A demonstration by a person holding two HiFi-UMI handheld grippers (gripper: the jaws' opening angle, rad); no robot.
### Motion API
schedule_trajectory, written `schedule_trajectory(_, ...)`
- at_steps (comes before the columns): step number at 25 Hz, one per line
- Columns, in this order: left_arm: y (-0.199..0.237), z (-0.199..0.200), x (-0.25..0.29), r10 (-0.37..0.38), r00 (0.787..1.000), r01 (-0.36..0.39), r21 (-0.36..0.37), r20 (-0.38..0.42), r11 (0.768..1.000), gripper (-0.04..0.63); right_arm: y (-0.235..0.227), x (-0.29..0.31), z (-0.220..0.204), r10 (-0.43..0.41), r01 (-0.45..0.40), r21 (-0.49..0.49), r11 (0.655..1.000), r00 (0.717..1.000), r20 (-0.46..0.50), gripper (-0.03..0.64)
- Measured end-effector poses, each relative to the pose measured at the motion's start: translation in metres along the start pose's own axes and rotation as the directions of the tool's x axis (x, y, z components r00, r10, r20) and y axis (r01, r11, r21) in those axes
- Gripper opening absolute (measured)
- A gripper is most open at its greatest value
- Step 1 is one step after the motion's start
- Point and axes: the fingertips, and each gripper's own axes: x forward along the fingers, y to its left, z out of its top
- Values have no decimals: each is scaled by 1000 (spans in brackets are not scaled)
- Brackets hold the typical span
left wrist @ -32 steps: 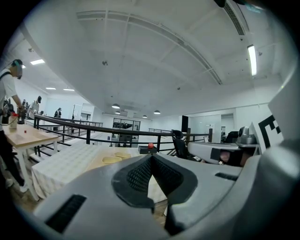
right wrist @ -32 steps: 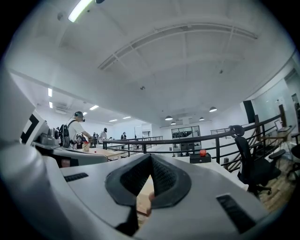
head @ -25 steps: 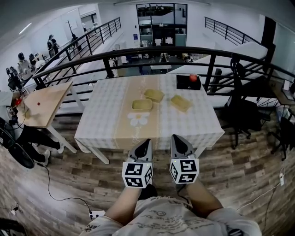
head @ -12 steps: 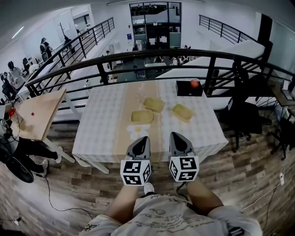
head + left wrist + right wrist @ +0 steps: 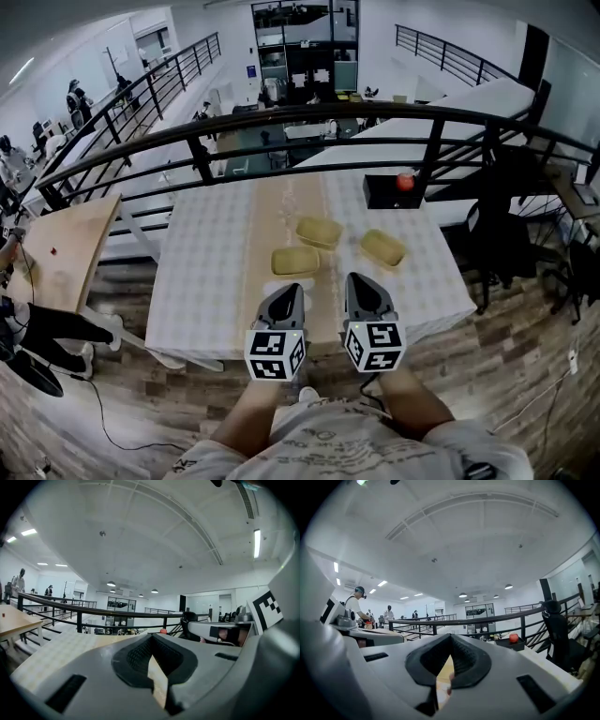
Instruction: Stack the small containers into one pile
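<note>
Since the near container (image 5: pixel 295 261), far container (image 5: pixel 319 232) and right container (image 5: pixel 382 247) (shallow, probably thin light plastic) sit apart on the surface (image 5: pixel 211 253), a rim pinch should lift each easily, once the left tool (image 5: pixel 292 291) and right tool (image 5: pixel 357 281), both closed and empty, open.

Bright, even indoor light, all from overhead. The strip light (image 5: pixel 256 543) blows out slightly in the left gripper view; the round downlights (image 5: pixel 462 595) are mild in the right one. Shadows are soft, no hard glare on the surface (image 5: pixel 216 272). Head view is heavy fisheye: railing (image 5: pixel 375 114) bows, corners go dark. Both gripper views have a black circular vignette. Left gripper (image 5: pixel 152 663) and right gripper (image 5: pixel 445 667) are soft close to the lens, background sharper.
</note>
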Motion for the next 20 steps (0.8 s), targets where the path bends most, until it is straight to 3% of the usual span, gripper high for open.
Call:
schedule_trajectory(10,60,-16,58,-59,996,60,13,-69,998,-2,-13,66,-15,-75,75,6,997,996,-38,-8)
schedule_trajectory(20,74,-54,97,-69,980,79,47,-187,996,-2,-44,89,-38,-80,81,11,997,992,-103,-8)
